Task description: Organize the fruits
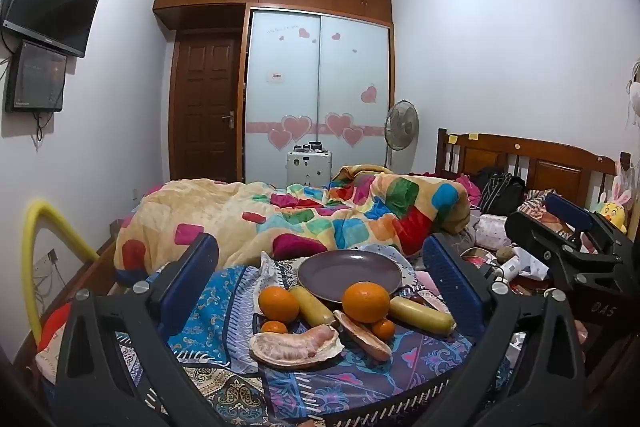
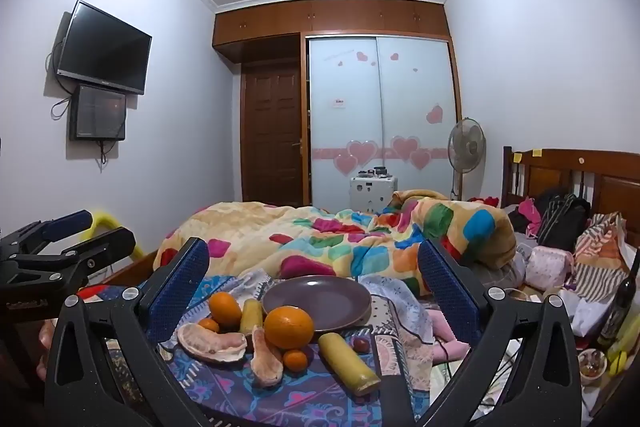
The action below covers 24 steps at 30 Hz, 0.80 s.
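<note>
An empty purple plate (image 1: 349, 271) (image 2: 318, 301) sits on a patterned blue cloth (image 1: 224, 311) on the bed. In front of it lie a big orange (image 1: 366, 302) (image 2: 289, 327), a second orange (image 1: 278, 303) (image 2: 225, 308), two small tangerines (image 1: 383, 329) (image 2: 295, 359), two yellow sugarcane pieces (image 1: 422, 314) (image 2: 350, 363) and two peeled pomelo segments (image 1: 296, 345) (image 2: 212, 343). My left gripper (image 1: 320, 267) is open and empty, above and short of the fruit. My right gripper (image 2: 314, 267) is open and empty, likewise short of the fruit.
A colourful quilt (image 1: 304, 219) is heaped behind the plate. Bags and clutter (image 2: 560, 259) and a dark bottle (image 2: 620, 303) lie at the right by the headboard. A yellow foam tube (image 1: 44, 227) stands at the left bed edge. The right gripper shows in the left wrist view (image 1: 568, 231).
</note>
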### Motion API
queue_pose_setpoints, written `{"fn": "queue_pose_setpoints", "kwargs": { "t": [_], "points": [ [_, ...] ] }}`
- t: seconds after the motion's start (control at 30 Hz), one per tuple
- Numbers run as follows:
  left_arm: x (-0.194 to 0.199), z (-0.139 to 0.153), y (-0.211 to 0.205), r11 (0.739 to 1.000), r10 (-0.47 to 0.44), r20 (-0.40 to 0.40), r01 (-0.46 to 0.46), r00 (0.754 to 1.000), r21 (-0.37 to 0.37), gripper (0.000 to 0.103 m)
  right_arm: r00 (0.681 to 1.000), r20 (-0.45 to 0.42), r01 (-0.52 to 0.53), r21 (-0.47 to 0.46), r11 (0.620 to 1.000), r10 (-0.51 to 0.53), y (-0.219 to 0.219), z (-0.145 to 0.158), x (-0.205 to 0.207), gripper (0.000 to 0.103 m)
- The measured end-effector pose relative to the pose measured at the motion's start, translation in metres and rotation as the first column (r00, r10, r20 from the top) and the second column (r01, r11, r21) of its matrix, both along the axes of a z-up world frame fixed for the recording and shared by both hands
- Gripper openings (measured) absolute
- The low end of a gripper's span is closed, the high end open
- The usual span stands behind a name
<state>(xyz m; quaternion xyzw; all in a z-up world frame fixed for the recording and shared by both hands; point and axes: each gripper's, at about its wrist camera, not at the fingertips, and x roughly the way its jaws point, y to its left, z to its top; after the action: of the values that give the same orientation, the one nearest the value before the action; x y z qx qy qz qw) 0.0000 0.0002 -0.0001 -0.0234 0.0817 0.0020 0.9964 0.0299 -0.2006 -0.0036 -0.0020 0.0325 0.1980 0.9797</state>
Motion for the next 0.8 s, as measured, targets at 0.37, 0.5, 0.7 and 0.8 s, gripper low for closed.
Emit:
{"fn": "queue_pose_setpoints", "kwargs": {
  "t": [0.37,0.5,0.7,0.8],
  "points": [
    [0.012,-0.002,0.005,1.000,0.000,-0.024,0.000,1.000,0.001,0.103,1.000,-0.016,-0.007,-0.011,1.000,0.007,0.004,-0.005,-0.001,0.103],
    [0.007,-0.007,0.001,1.000,-0.006,-0.015,0.006,1.000,0.011,0.103,1.000,-0.021,-0.006,-0.004,1.000,0.006,0.003,-0.006,0.001,0.103],
    [0.009,-0.007,0.001,1.000,-0.003,-0.014,0.003,1.000,0.015,0.103,1.000,-0.030,-0.007,-0.004,1.000,0.007,0.004,-0.011,0.003,0.103],
    [0.011,-0.009,0.001,1.000,-0.002,-0.015,0.002,1.000,0.019,0.103,0.999,-0.036,-0.006,-0.006,1.000,0.006,0.003,-0.011,0.005,0.103]
  ]
}}
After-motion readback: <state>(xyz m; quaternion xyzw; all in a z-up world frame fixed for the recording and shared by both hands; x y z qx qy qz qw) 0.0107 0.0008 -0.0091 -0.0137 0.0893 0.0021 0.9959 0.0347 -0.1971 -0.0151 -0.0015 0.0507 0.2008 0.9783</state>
